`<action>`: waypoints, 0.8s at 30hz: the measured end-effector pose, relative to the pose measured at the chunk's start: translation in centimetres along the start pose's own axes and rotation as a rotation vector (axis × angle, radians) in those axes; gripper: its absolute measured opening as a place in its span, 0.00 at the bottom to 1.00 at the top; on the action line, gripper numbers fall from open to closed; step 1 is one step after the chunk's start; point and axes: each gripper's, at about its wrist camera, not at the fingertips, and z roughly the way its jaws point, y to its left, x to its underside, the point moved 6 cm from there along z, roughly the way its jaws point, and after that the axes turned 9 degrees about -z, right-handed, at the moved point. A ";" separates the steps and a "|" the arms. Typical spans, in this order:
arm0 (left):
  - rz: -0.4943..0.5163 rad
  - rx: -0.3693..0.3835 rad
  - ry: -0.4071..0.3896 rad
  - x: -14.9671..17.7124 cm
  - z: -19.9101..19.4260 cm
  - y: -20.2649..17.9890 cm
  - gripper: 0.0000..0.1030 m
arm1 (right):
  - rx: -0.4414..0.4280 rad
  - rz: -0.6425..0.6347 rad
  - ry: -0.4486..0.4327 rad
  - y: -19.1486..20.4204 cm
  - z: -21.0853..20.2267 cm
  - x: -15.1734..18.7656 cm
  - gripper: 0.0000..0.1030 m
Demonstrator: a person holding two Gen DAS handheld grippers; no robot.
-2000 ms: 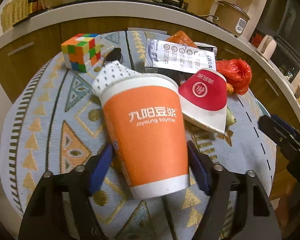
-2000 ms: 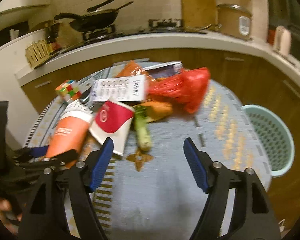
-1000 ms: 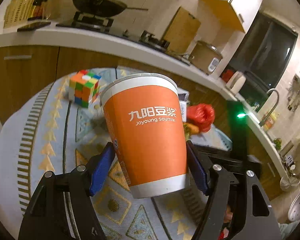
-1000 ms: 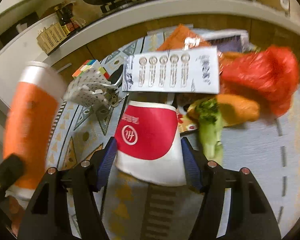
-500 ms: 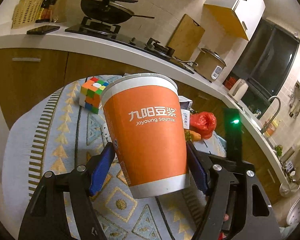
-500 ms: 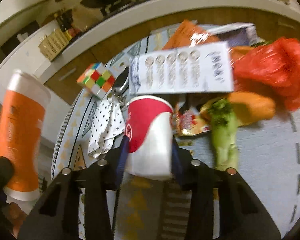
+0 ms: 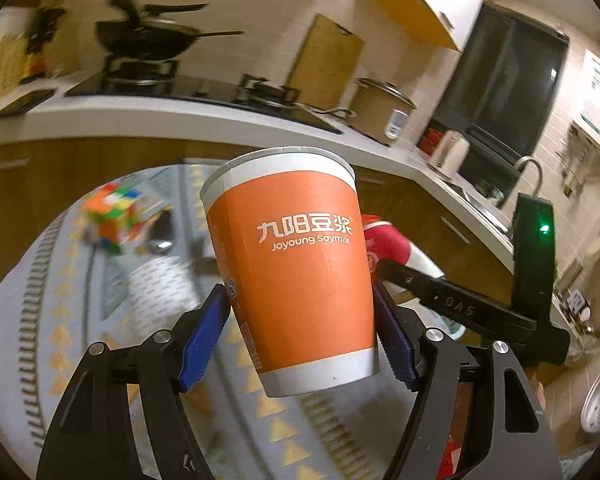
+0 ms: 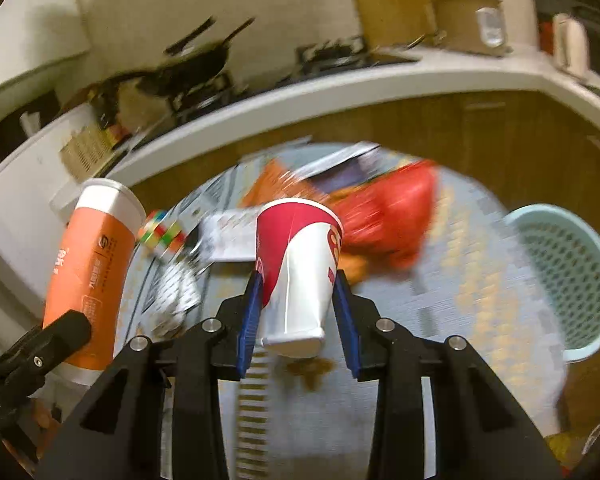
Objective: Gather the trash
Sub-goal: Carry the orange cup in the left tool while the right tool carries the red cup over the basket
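My left gripper [image 7: 300,340] is shut on an orange Joyoung soymilk paper cup [image 7: 296,268], held upright above the round patterned table [image 7: 40,300]. In the right wrist view, my right gripper [image 8: 298,308] is shut on a squashed red and white paper cup [image 8: 296,264], lifted off the table [image 8: 480,300]. That view also shows the orange cup [image 8: 88,276] at the left. The red cup [image 7: 388,240] shows behind the orange one in the left wrist view. A red plastic bag [image 8: 392,212], a printed paper sheet [image 8: 232,240] and other wrappers lie blurred on the table.
A pale green mesh basket [image 8: 572,280] stands at the table's right edge. A colour cube [image 7: 112,216] and a dotted white cloth [image 7: 160,280] lie on the left of the table. A curved kitchen counter [image 7: 180,120] with stove, wok [image 7: 148,40] and rice cooker [image 7: 380,108] runs behind.
The right gripper closed on the red and white cup, squeezing it narrow, and lifted it off the table. The left gripper rose and swung with the orange cup still in it.
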 end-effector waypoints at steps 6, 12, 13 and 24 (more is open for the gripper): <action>0.084 0.059 0.035 -0.4 3.4 -6.0 0.67 | 0.129 0.084 -0.068 -7.5 -4.2 -0.6 0.31; 0.152 0.115 0.093 0.2 7.9 -11.6 0.67 | 0.250 0.194 -0.091 -15.7 -6.9 0.3 0.31; 0.161 0.120 0.104 0.3 8.6 -12.4 0.67 | 0.275 0.218 -0.092 -17.3 -7.4 0.7 0.31; 0.270 0.158 0.265 3.8 18.2 -20.0 0.67 | 0.391 0.423 -0.028 -28.2 -7.4 5.6 0.31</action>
